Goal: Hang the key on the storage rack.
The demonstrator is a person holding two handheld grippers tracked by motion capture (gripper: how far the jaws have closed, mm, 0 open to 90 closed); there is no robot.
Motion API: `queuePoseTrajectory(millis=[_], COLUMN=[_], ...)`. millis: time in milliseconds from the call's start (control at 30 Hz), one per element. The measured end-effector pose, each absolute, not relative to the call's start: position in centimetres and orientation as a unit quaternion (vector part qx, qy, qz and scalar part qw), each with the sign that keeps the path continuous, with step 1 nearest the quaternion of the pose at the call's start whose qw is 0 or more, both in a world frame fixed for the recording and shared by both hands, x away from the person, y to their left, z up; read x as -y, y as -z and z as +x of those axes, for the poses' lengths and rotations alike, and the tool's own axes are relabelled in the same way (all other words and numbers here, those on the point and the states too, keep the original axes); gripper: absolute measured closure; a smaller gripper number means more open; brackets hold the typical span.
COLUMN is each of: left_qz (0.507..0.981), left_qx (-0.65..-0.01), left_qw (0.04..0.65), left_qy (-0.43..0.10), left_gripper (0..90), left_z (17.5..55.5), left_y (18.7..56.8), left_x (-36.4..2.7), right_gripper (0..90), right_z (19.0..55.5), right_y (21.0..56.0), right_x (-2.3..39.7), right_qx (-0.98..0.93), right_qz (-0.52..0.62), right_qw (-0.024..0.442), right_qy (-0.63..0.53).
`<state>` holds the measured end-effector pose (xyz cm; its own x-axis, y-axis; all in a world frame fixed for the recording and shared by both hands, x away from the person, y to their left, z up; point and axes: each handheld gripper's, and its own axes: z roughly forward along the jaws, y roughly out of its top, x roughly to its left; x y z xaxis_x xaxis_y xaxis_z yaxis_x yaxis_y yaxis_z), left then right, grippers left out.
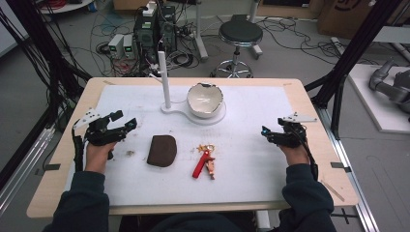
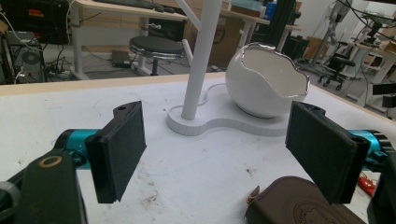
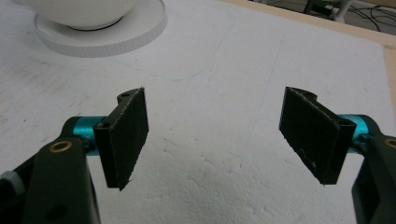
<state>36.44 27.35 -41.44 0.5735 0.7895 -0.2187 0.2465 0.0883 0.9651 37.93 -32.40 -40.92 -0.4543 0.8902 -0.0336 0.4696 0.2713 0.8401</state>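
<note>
Brown leather pouch [image 1: 162,150] lies flat on the white foam mat [image 1: 251,164] covering the wooden table [image 1: 333,179], left of centre, with a red keychain [image 1: 204,162] just beside it to the right; a small gold charm and a little figure hang on the keychain's ring, too small to make out. In the left gripper view the pouch's top shows an embossed round emblem [image 2: 317,212], though whatever it says cannot be read at this angle, and no other writing is legible anywhere on the table. Behind both items stands a white stand [image 1: 193,113] made of an upright post [image 1: 165,79] and a round base, on which sits a white bowl [image 1: 205,99] shaped like a cracked eggshell with a silvery jagged rim. The left gripper [image 1: 126,125] is held over the mat at the left, near the pouch but apart from it, its jaws spread wide with nothing between them. The right gripper [image 1: 265,132] hovers over bare mat at the right, well apart from the keychain, its jaws likewise spread wide and empty. A black round stool [image 1: 240,34] stands on the floor beyond the table.
</note>
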Motion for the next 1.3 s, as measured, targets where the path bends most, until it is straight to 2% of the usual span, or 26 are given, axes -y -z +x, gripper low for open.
queuePoseTrajectory(millis=[800,1100,1300], left_qz=[0.644,0.641,0.641], left_qx=[-0.408,-0.412,-0.411], left_qw=[0.608,0.608,0.607], left_qy=[-0.222,-0.226,-0.228], left_gripper=[20.6,20.7,21.3], left_z=[36.6,36.4,36.4], left_y=[41.8,41.8,41.8], left_x=[-27.1,-27.4,-27.3], right_gripper=[22.8,27.6,22.8], right_z=[38.0,37.3,36.1], right_y=[41.5,41.5,42.1], right_x=[30.8,26.5,22.4], right_qx=[-0.761,-0.788,-0.824], right_qz=[0.44,0.393,0.342], right_qw=[0.228,0.175,0.129], right_qy=[-0.419,-0.441,-0.433])
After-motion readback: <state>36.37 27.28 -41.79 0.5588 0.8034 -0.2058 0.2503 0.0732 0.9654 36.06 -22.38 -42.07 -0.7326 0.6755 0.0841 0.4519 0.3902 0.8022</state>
